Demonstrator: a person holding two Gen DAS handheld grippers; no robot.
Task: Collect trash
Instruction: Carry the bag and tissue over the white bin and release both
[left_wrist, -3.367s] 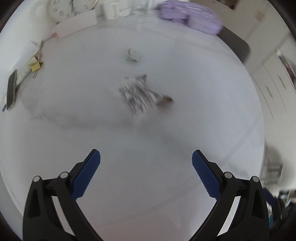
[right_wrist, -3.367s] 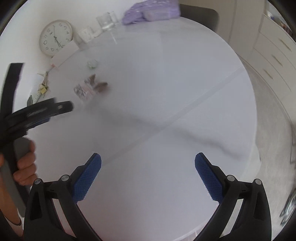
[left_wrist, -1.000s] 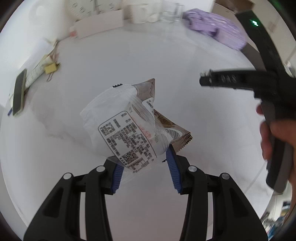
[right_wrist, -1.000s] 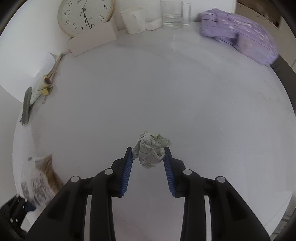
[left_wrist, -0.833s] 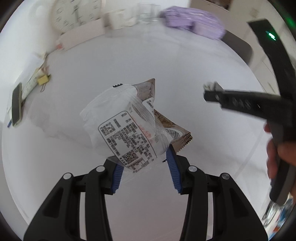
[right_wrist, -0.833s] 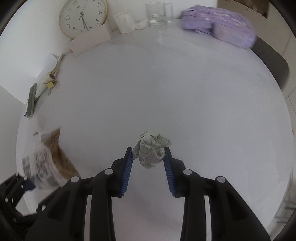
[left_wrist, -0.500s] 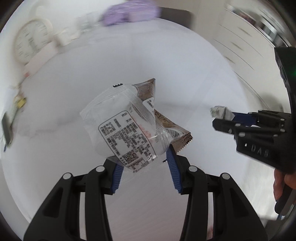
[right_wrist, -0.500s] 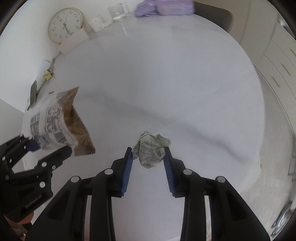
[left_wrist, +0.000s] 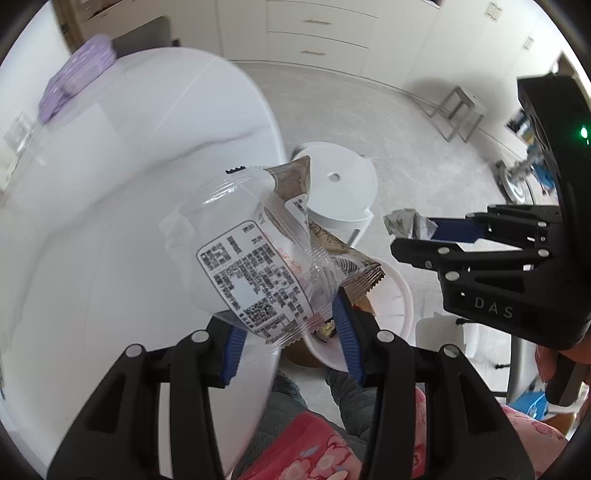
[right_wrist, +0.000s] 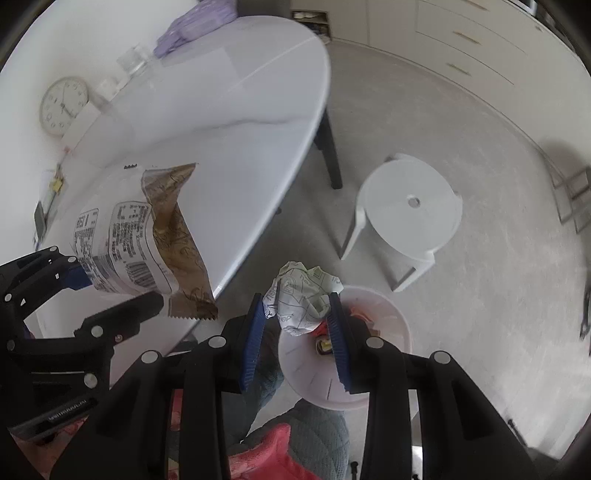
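**Over the bin beside the table: both of your grippers loaded**

Item 1. Your left gripper (left_wrist: 291, 338): blue-padded jaws clenched on the lower edge of a clear plastic wrapper (left_wrist: 255, 254) with a printed label and codes. A brown foil wrapper (left_wrist: 343, 258) with a serrated edge lies against its back and is pinched in the same grip. In the right wrist view both wrappers hang past the rim of the table, near its edge.

Item 2. Your right gripper (right_wrist: 297, 326): jaws clenched on a crumpled paper ball (right_wrist: 301, 299), white with pale green print. The ball bulges above the fingertips (right_wrist: 255, 314).

Item 3. White round trash bin (right_wrist: 391, 314): stands on the grey floor just below both grippers. In the right wrist view the paper ball is in line with the bin's opening; some reddish and yellow scraps show inside. In the left wrist view the wrappers cover the bin's left part.

Item 4. White round table (right_wrist: 229, 110): to your left. At its far side stand a wall clock (right_wrist: 63, 105), a drinking glass (right_wrist: 132, 62) and a stack of purple packets (right_wrist: 192, 27).

Item 5. White plastic stool (right_wrist: 410, 214): on the floor beyond the bin, well apart from the table.

Item 6. Your clothing: pink flowered fabric (left_wrist: 306, 443) and grey quilted fabric at the bottom of both views.
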